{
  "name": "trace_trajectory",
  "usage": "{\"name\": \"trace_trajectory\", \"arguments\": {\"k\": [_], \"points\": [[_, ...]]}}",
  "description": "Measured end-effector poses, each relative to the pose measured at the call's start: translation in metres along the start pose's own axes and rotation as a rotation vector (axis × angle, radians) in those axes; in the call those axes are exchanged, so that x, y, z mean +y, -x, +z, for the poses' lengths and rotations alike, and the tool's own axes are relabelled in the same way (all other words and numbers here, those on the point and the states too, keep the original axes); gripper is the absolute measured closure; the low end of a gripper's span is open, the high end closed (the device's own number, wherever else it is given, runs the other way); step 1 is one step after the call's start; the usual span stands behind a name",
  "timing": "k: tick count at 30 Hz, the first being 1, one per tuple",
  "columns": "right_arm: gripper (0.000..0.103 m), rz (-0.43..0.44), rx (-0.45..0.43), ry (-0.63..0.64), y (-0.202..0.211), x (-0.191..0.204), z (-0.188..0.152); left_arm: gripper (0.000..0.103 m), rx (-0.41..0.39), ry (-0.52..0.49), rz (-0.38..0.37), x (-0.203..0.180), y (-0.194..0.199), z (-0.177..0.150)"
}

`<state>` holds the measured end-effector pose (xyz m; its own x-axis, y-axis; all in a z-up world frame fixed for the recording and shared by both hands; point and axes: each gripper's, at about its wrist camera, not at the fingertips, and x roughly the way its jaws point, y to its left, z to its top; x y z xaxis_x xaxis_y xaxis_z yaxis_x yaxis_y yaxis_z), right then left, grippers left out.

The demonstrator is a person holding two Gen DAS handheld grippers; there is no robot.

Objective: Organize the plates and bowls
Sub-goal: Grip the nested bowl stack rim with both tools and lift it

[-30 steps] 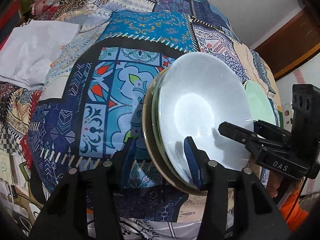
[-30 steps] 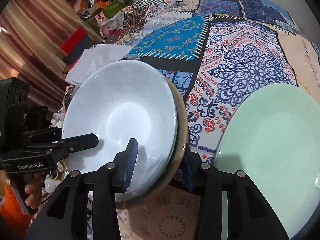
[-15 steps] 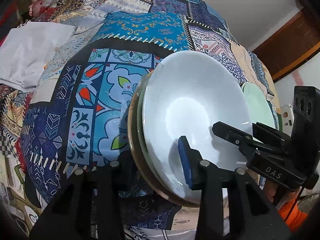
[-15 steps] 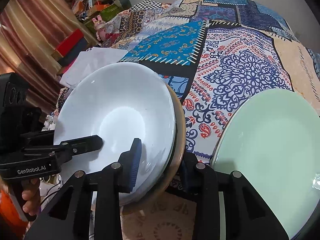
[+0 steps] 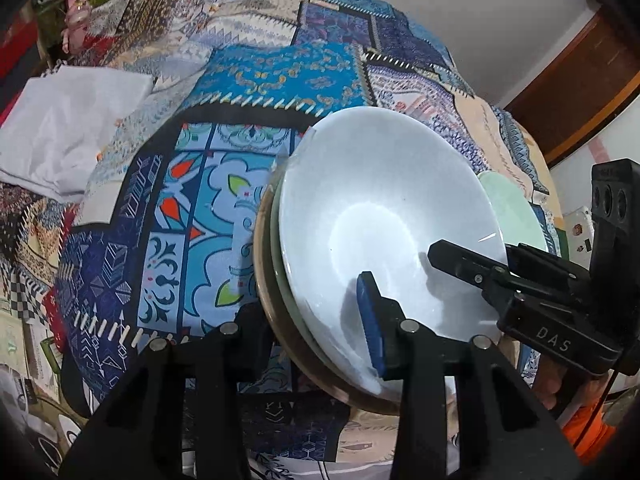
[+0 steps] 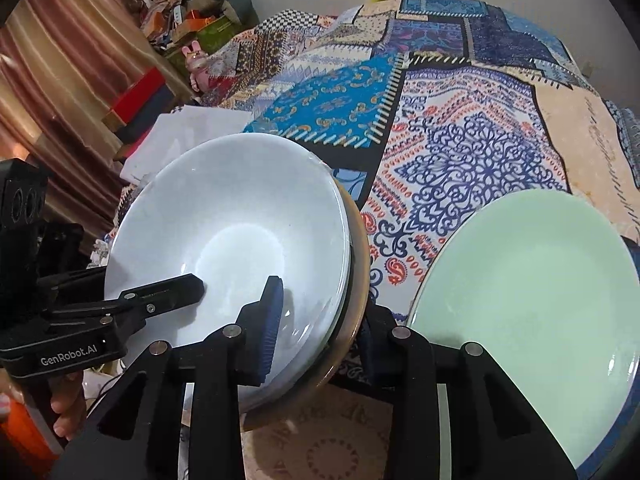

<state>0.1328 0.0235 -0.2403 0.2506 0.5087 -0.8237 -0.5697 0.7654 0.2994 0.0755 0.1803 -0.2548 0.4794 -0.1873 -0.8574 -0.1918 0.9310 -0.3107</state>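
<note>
Field notes, both claws on one stack.

My left claw (image 5: 316,320) is clamped on the near left rim of the stack of bowls (image 5: 384,216): the blue pad (image 5: 370,320) presses inside the top white bowl (image 6: 240,240), and the other finger sits hidden under the brown bottom bowl (image 5: 266,280). A thin greenish rim shows between the white and the brown ones; I cannot tell what piece it belongs to.

My right claw (image 6: 320,324) is clamped on the opposite side of the same stack. Its blue pad (image 6: 272,320) lies inside the white bowl, and its other finger (image 6: 372,332) is under the brown rim. From this claw's camera the left claw's upper finger (image 6: 168,292) reaches into the bowl from the left. A hand (image 6: 66,404) shows below it.

The stack sits tilted between the two claws, its far edge toward the patchwork bedspread (image 5: 224,128); I cannot tell whether it touches the cloth.

Just right of my right claw lies a pale green plate (image 6: 532,312), flat on the bedspread, apart from the stack.

Far beyond my left claw, to the left, a white folded cloth (image 5: 68,128) lies on the bedspread.
</note>
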Motion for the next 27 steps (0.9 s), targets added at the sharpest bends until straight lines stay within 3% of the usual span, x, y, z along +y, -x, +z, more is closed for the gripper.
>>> {"name": "trace_trajectory", "arguments": {"k": [16,27], "points": [[0.072,-0.002,-0.133,-0.019,0.055,-0.006,0.009,0.064,-0.100,-0.063,-0.015,-0.040,0.042,0.016],[0.072,-0.040,-0.199,-0.062,0.093,-0.033,0.007,0.064,-0.128,-0.124,-0.053,-0.086,0.048,0.024]]}}
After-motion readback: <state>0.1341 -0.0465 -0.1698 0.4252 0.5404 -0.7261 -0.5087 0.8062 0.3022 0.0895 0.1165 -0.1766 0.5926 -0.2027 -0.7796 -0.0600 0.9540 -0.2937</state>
